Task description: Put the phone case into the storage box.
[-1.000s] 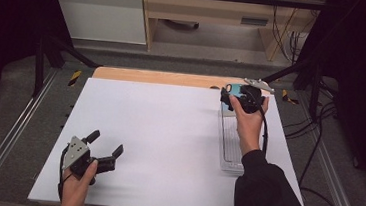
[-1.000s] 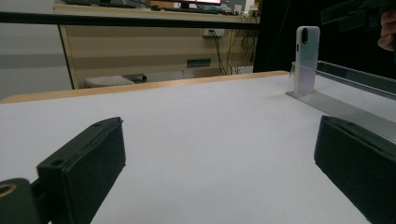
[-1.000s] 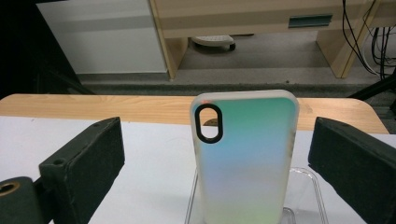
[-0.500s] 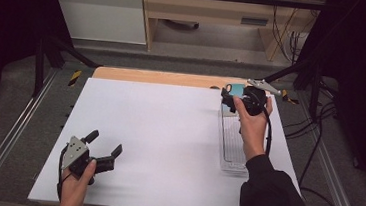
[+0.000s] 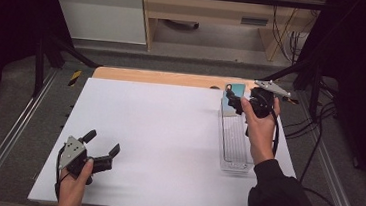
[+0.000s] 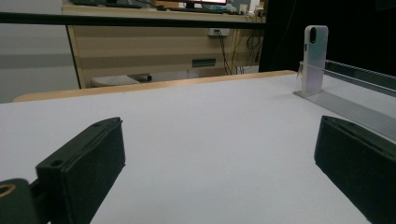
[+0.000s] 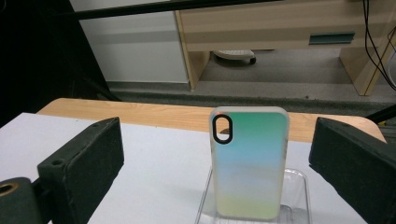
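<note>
High view shows the white table (image 5: 167,147), then the clear tray (image 5: 235,142) along its right side, with a phone case (image 5: 234,98) standing upright at the tray's far end. Since a second ago the right gripper (image 5: 236,101) has shifted slightly right, jaws wide around the case without touching, probably lining up a grasp. Left gripper (image 5: 102,152) rests wide open, near the front edge.

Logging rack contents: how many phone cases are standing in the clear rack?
1. The phone case stands upright at the far end of the clear rack, in front of the open right gripper.
</note>
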Demonstrator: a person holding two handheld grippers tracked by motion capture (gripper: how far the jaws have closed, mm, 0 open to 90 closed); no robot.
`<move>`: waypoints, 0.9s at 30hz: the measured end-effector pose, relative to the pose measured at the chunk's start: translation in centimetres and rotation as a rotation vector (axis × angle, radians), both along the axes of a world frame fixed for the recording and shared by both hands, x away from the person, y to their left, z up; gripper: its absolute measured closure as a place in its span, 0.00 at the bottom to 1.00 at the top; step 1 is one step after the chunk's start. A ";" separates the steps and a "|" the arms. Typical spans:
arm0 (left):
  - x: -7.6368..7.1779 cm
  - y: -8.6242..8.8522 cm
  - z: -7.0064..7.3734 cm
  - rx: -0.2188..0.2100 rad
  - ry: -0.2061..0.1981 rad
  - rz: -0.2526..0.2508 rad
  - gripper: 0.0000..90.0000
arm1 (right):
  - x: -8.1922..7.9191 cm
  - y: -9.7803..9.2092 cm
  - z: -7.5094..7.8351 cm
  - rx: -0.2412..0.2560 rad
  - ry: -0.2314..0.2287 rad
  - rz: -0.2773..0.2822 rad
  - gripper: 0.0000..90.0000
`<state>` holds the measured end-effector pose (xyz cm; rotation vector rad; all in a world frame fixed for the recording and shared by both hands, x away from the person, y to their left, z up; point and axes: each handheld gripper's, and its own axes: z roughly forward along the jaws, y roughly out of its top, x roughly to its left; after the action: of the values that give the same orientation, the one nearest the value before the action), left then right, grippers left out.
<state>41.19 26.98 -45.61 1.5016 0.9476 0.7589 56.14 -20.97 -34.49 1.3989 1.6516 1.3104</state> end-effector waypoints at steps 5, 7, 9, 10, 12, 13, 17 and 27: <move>0.0 0.1 0.0 0.000 0.000 0.003 0.02 | -0.5 -0.5 0.2 -0.004 -0.006 0.007 0.04; 0.0 0.2 0.0 0.001 -0.001 0.004 0.02 | -0.7 -0.7 0.3 -0.007 -0.008 0.010 0.04; 0.0 0.3 0.0 0.004 -0.002 0.005 0.02 | -0.9 -0.9 0.4 -0.009 -0.009 0.011 0.04; 0.0 0.3 0.0 0.004 -0.001 0.006 0.01 | -1.0 -1.0 0.4 -0.009 -0.011 0.012 0.04; 0.0 0.4 0.0 0.008 -0.001 0.009 0.02 | -1.2 -1.2 0.5 -0.012 -0.015 0.016 0.04; 0.0 0.4 0.0 0.011 -0.002 0.011 0.02 | -1.3 -1.3 0.5 -0.014 -0.018 0.017 0.04; 0.0 0.6 0.0 0.010 -0.004 0.014 0.02 | -1.6 -1.6 0.6 -0.026 -0.027 0.025 0.04; 0.0 1.0 0.0 0.019 -0.005 0.021 0.02 | -2.6 -2.6 0.7 -0.042 -0.067 0.033 0.05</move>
<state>41.15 27.98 -45.65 1.5075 0.9565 0.7886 53.59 -23.58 -33.84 1.2952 1.6543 1.3194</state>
